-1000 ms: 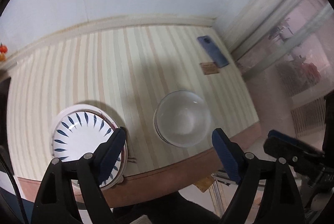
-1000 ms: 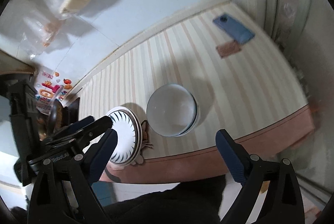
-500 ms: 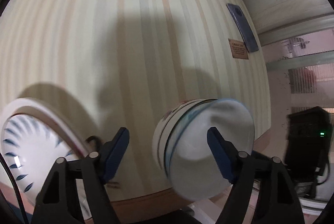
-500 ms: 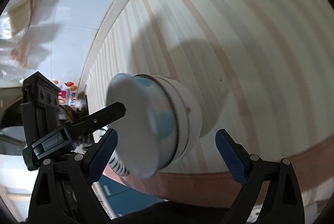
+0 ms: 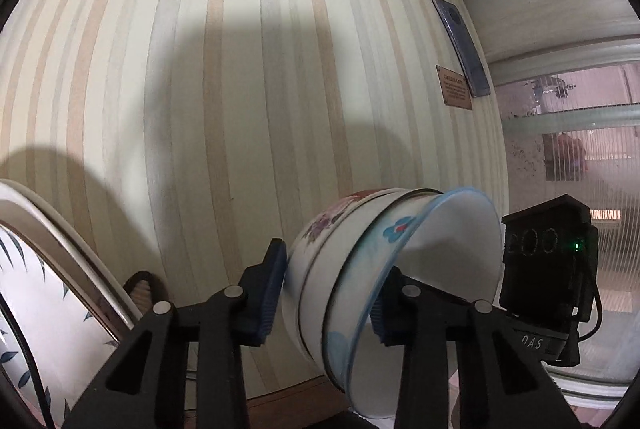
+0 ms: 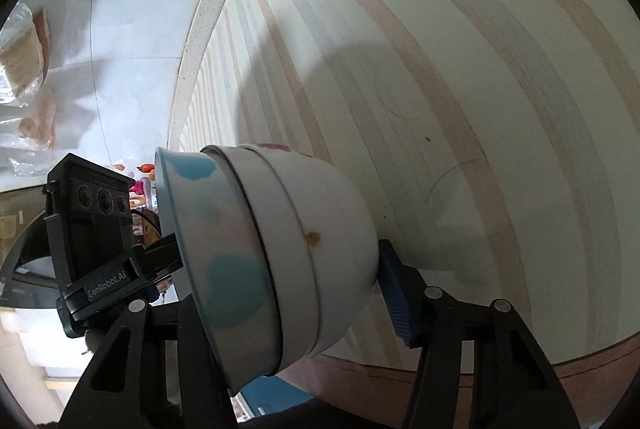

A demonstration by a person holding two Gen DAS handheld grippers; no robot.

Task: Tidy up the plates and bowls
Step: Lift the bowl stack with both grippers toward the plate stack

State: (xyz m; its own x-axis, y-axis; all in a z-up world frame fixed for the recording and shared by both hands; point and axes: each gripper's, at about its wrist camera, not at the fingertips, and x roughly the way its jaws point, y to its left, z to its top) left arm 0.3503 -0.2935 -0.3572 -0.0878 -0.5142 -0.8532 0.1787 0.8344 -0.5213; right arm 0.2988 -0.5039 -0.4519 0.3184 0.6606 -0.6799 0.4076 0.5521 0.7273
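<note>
The left gripper [image 5: 328,293] and the right gripper [image 6: 276,293] both clamp the stack of bowls [image 5: 360,269], seemingly three, tilted between their fingers. Left of the left gripper lies the plate [image 5: 36,293]; beyond, on the striped bench [image 5: 200,69], a phone [image 5: 462,47].

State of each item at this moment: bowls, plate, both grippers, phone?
bowl stack: nested, between both grippers' jaws.
plate: on the striped table, leaf pattern up.
left gripper: jaws against the stack.
right gripper: jaws against the stack.
phone: flat, camera side up.
</note>
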